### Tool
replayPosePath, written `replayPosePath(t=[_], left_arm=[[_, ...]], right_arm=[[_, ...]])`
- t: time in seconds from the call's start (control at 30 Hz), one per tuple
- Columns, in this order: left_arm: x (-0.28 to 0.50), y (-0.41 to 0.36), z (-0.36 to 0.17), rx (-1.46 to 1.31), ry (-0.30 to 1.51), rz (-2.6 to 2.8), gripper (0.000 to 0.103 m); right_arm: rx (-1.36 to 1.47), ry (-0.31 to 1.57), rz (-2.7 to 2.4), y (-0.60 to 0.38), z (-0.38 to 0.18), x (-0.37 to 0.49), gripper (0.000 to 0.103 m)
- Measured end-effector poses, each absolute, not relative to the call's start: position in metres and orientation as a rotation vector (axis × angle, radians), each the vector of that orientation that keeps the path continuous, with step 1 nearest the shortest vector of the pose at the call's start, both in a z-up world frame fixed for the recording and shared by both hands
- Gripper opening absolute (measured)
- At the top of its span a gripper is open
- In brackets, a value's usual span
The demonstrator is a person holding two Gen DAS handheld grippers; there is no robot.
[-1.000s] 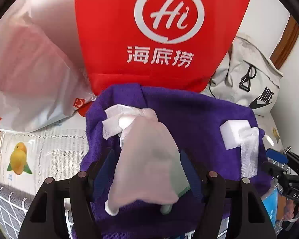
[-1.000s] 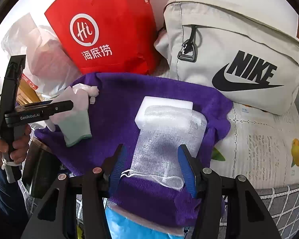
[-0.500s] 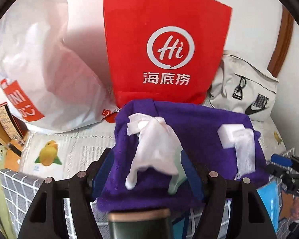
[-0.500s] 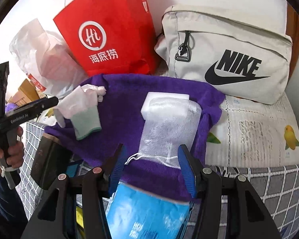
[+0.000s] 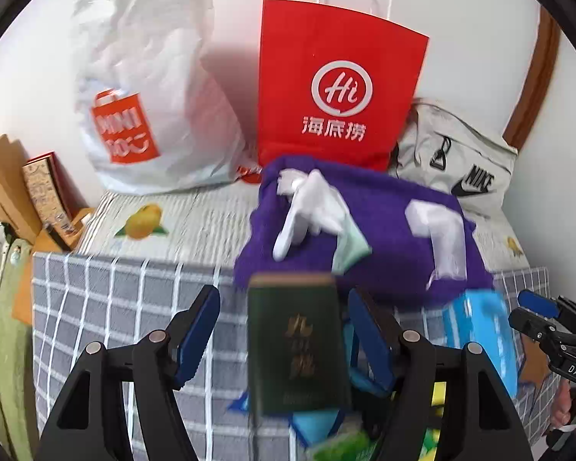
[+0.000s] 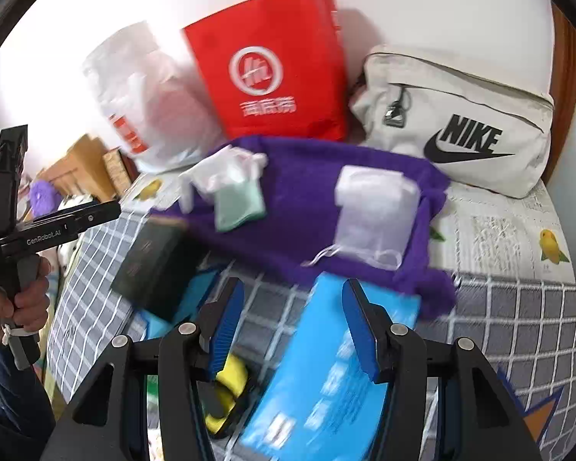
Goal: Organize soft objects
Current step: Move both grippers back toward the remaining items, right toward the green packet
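Observation:
A purple towel (image 5: 380, 238) lies spread on the bed, also seen in the right wrist view (image 6: 307, 199). On its left part rests a white glove with a green cuff (image 5: 311, 207) (image 6: 230, 188). Further right sits a white sponge block under a mesh pouch (image 5: 441, 230) (image 6: 376, 211). My left gripper (image 5: 284, 299) hangs back from the towel, open, its jaws clear of a dark green box (image 5: 295, 342) below them. My right gripper (image 6: 292, 288) is open too, above a blue packet (image 6: 326, 368). Neither holds anything.
A red paper bag (image 5: 338, 88), a white plastic bag (image 5: 153, 107) and a pale Nike bag (image 6: 460, 123) stand against the wall behind the towel. Cardboard boxes (image 5: 4, 184) sit far left. A grey checked blanket (image 5: 115, 299) covers the near bed. A hand (image 6: 23, 299) holds the left gripper's handle.
Both grippers have drawn back and upward from the towel. The glove and mesh pouch, earlier framed by the jaws, stay on it. The green box and blue packet have come into view.

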State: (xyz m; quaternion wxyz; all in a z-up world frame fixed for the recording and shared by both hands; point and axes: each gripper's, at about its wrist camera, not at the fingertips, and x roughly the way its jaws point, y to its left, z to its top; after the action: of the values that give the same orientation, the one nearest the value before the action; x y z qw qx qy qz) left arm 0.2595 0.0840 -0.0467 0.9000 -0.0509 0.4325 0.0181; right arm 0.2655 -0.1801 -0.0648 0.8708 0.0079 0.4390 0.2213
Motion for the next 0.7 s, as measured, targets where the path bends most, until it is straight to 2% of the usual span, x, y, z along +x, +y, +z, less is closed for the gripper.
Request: replayPosePath(t=[0.27, 0.5, 0.7], left_arm=[[0.197, 0.099, -0.066, -0.154, 0.933, 0.085, 0.067], [0.165, 0.108, -0.081, -0.187, 0.953, 0.095, 0.067], [0.155, 0.115, -0.092, -0.215, 0.962, 0.088, 0.067]], right_arm=[[-0.086, 0.943, 0.596, -0.137, -0.089, 0.206, 0.053], [-0.167, 0.964, 0.688, -0.103, -0.109, 0.193, 0.040], [-0.259, 1.008, 0.672, -0.088, -0.130, 0.195, 0.040]])
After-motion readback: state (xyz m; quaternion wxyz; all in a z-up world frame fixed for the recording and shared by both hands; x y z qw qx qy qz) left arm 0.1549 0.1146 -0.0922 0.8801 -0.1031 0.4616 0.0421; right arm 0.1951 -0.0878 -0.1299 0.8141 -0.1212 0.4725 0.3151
